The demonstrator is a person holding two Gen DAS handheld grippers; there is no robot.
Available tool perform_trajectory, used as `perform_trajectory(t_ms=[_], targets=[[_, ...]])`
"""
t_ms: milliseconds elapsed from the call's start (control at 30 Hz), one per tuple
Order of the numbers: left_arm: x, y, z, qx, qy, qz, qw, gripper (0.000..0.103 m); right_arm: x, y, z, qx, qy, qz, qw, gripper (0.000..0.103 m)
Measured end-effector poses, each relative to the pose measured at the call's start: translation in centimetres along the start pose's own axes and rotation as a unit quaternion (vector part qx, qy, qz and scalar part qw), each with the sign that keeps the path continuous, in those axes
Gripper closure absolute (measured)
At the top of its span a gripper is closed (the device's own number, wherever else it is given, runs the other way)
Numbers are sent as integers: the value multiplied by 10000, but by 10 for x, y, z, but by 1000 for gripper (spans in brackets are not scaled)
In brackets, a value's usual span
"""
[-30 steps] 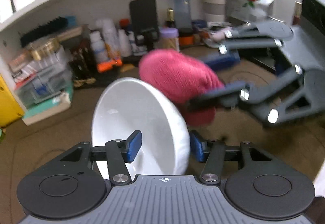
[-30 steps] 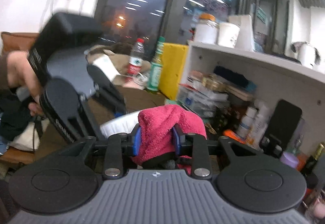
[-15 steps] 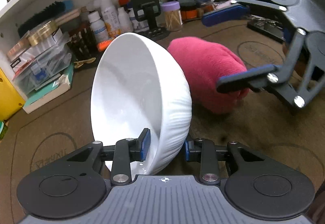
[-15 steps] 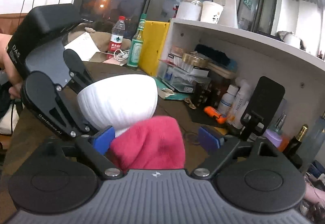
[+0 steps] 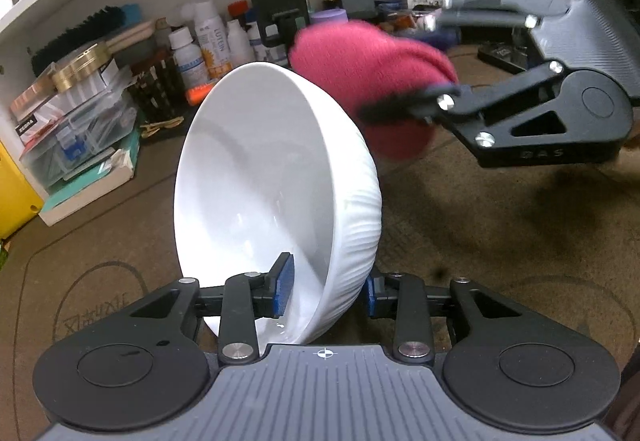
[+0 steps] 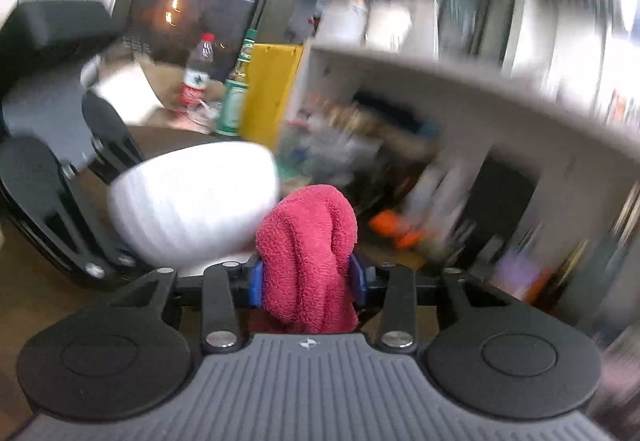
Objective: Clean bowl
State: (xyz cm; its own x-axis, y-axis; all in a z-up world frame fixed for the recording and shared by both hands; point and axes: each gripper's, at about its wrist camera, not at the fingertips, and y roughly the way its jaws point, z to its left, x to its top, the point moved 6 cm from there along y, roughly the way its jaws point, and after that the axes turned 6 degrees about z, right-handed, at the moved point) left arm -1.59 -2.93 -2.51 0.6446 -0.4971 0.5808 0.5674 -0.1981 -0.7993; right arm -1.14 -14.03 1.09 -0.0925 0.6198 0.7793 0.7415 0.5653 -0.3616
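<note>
The left gripper (image 5: pixel 326 291) pinches the white bowl (image 5: pixel 276 193) by its rim, tilted on edge above the tabletop (image 5: pixel 500 241). Beyond it, the right gripper (image 6: pixel 307 278) is closed on a red towel (image 6: pixel 308 253). To wipe well, steady the bowl and press the towel inside, sweeping round.

Bowl (image 5: pixel 256 177): glossy white ceramic, smooth inside, ribbed outside. Cloth (image 6: pixel 308 257): pink terry, fuzzy. Tongs (image 5: pixel 326 291): matt black plastic w/ metal screws, blue pads. Worktop (image 5: pixel 500 241): matt brown mat.
</note>
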Motion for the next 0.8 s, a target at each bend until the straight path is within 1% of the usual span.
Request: perform_trajectory(t_ms=[33, 67, 133, 200, 267, 333, 400, 467, 500, 533, 567, 633, 667, 700, 733, 800], targets=[[0, 0, 0, -4, -5, 6, 10000, 68, 2, 2, 8, -104, -334, -31, 9994, 63], [0, 0, 0, 0, -13, 12, 10000, 68, 3, 3, 12, -123, -474, -59, 9988, 63], [0, 1, 0, 14, -30, 20, 10000, 66, 3, 1, 25, -263, -816, -303, 9959, 62], [0, 1, 1, 19, -62, 21, 10000, 63, 0, -10, 29, -204, -849, -556, 9946, 63], [0, 1, 2, 18, -57, 44, 10000, 62, -4, -21, 36, -169, -985, -706, 9925, 63], [2, 2, 4, 14, -38, 90, 10000, 58, -12, -36, 50, -127, -1331, -884, 9871, 63], [4, 3, 6, 39, -1, 149, 9999, 56, -19, -42, 60, -30, -1517, -902, 9843, 63], [9, 0, 7, -2, -30, 229, 9997, 59, -28, -44, 72, 37, -1782, -864, 9802, 63], [11, -1, 6, -25, -55, 228, 9997, 59, -28, -43, 77, 8, -1905, -855, 9780, 63], [15, -4, 5, 1, -48, 248, 9997, 59, -29, -42, 82, -23, -2028, -847, 9756, 63], [18, -5, 2, 122, 56, 316, 9994, 59, -30, -42, 87, -53, -2151, -838, 9730, 63], [20, -3, -1, 308, 141, 397, 9986, 58, -30, -41, 85, -49, -2097, -791, 9745, 63], [21, -1, -1, 339, 126, 431, 9984, 58, -30, -41, 85, -79, -2106, -775, 9745, 63], [21, -1, -2, 350, 124, 435, 9984, 63, -31, -41, 84, -108, -2114, -759, 9744, 64], [21, 0, -3, 415, 159, 392, 9982, 66, -30, -39, 80, -170, -2032, -707, 9764, 64], [20, -1, -6, 544, 234, 307, 9978, 66, -28, -36, 72, -295, -1859, -601, 9803, 65]])
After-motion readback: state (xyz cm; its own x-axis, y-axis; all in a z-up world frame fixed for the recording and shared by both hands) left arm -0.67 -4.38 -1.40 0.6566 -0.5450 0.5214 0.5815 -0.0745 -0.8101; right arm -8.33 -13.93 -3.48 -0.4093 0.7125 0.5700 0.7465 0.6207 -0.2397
